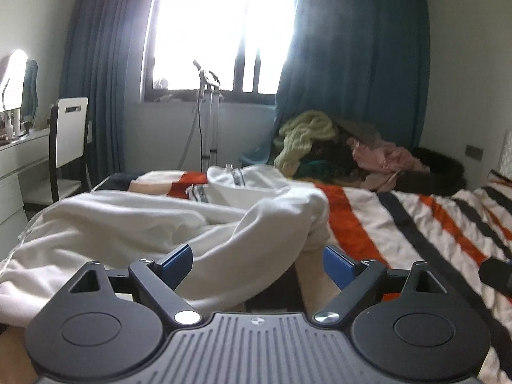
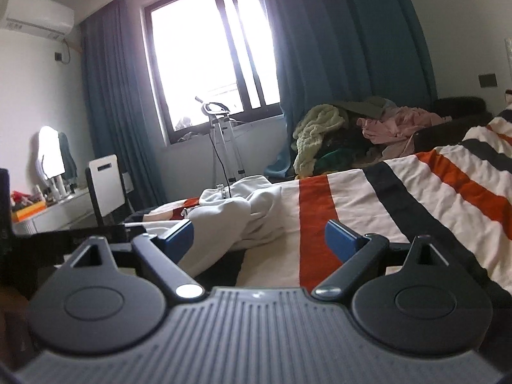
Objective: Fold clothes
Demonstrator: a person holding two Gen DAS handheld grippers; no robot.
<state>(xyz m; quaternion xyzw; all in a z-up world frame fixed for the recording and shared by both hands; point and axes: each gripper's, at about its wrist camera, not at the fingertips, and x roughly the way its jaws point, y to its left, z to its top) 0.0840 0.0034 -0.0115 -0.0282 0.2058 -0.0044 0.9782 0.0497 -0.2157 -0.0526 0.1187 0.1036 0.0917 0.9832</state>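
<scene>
Left wrist view: the left gripper (image 1: 257, 264) hangs low over the bed (image 1: 400, 220), jaws spread wide, nothing clamped. A white garment (image 1: 144, 224) lies rumpled on the striped cover, and one fold of it bulges up between the blue pads (image 1: 179, 264) (whether cloth touches them, I cannot tell). A dark-striped hem (image 1: 200, 192) shows at its far end.

In the right wrist view the right gripper (image 2: 259, 240) is likewise agape and empty, above the cover, with the garment (image 2: 230, 220) ahead and left, near its left pad. At that view's left edge is a dark gripper part (image 2: 64, 240). Behind the bed sits a clothes heap (image 2: 352, 128), yellow-green and pink on top, under blue curtains (image 2: 336, 48) and a bright window (image 2: 204, 54). A chair (image 2: 105, 188) stands left.
</scene>
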